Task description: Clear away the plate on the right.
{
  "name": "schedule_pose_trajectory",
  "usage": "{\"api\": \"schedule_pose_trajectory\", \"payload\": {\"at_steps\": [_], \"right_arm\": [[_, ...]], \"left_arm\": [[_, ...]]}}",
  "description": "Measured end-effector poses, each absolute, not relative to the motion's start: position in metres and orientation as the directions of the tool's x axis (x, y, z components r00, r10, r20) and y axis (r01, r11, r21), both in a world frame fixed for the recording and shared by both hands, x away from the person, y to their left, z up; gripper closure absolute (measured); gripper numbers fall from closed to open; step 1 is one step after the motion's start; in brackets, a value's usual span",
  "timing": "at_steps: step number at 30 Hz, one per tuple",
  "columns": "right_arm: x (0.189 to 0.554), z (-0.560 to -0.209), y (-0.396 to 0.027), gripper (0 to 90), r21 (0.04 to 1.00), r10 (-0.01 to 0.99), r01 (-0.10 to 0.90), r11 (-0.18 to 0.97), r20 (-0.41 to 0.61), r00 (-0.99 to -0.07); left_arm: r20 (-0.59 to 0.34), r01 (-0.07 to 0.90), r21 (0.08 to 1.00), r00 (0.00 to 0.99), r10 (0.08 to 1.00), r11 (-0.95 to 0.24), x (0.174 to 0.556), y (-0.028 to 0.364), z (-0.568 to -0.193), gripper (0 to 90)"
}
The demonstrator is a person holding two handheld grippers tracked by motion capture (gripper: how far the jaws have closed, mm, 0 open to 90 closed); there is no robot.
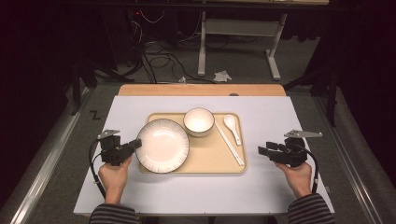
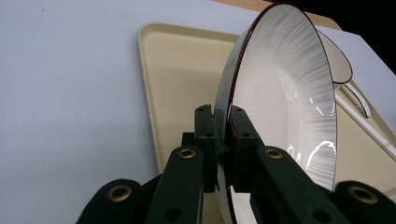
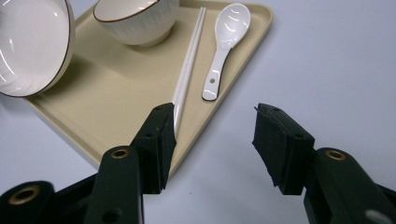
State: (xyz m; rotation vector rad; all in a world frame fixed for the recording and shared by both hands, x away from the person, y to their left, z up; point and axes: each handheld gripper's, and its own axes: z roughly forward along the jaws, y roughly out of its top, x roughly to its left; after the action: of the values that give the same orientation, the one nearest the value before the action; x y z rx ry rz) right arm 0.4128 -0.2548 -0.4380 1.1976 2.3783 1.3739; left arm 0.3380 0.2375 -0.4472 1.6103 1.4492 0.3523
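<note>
Left gripper (image 1: 134, 143) pinches the big white plate (image 1: 162, 145); right gripper (image 1: 264, 151) waits with its jaws wide apart.

The plate sits on the left part of the tan tray (image 1: 205, 161), and its left edge hangs a little over the tray's side. In the left gripper view the two black jaws are squeezed tight on the plate's (image 2: 285, 98) thin dark rim. The right gripper is near the right side of the tray, over the white mat (image 1: 196, 191), and has nothing between its jaws. A small white bowl (image 1: 198, 121) stands at the far side of the tray, just beside the plate. White chopsticks (image 1: 229, 142) and a white spoon (image 1: 232, 127) lie on the right part of the tray.
</note>
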Motion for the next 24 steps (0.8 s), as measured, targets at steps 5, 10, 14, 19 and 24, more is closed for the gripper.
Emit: {"api": "schedule_pose_trajectory", "payload": {"at_steps": [5, 10, 14, 19, 24], "right_arm": [[0.41, -0.447, -0.273, 48.8, 0.762, 0.743, 0.602, 0.237, 0.258, -0.618], [0.406, -0.449, -0.282, 48.2, 0.753, 0.762, 0.617, 0.227, 0.257, -0.594], [0.402, -0.451, -0.286, 47.8, 0.742, 0.776, 0.633, 0.22, 0.26, -0.575], [0.4, -0.453, -0.288, 47.2, 0.732, 0.787, 0.641, 0.231, 0.247, -0.566], [0.399, -0.457, -0.287, 46.7, 0.723, 0.797, 0.636, 0.27, 0.203, -0.569]], "left_arm": [[-0.379, 0.643, 0.75, 0.23, 0.896, 0.152, 0.346, 0.252, -0.45, 84.9], [-0.393, 0.654, 0.739, 0.223, 0.892, 0.162, 0.355, 0.257, -0.455, 84.4], [-0.387, 0.665, 0.731, 0.218, 0.896, 0.154, 0.361, 0.257, -0.459, 84.4], [-0.396, 0.672, 0.721, 0.202, 0.895, 0.167, 0.367, 0.259, -0.464, 84.6], [-0.381, 0.674, 0.722, 0.195, 0.904, 0.159, 0.367, 0.257, -0.465, 85.0]]}}
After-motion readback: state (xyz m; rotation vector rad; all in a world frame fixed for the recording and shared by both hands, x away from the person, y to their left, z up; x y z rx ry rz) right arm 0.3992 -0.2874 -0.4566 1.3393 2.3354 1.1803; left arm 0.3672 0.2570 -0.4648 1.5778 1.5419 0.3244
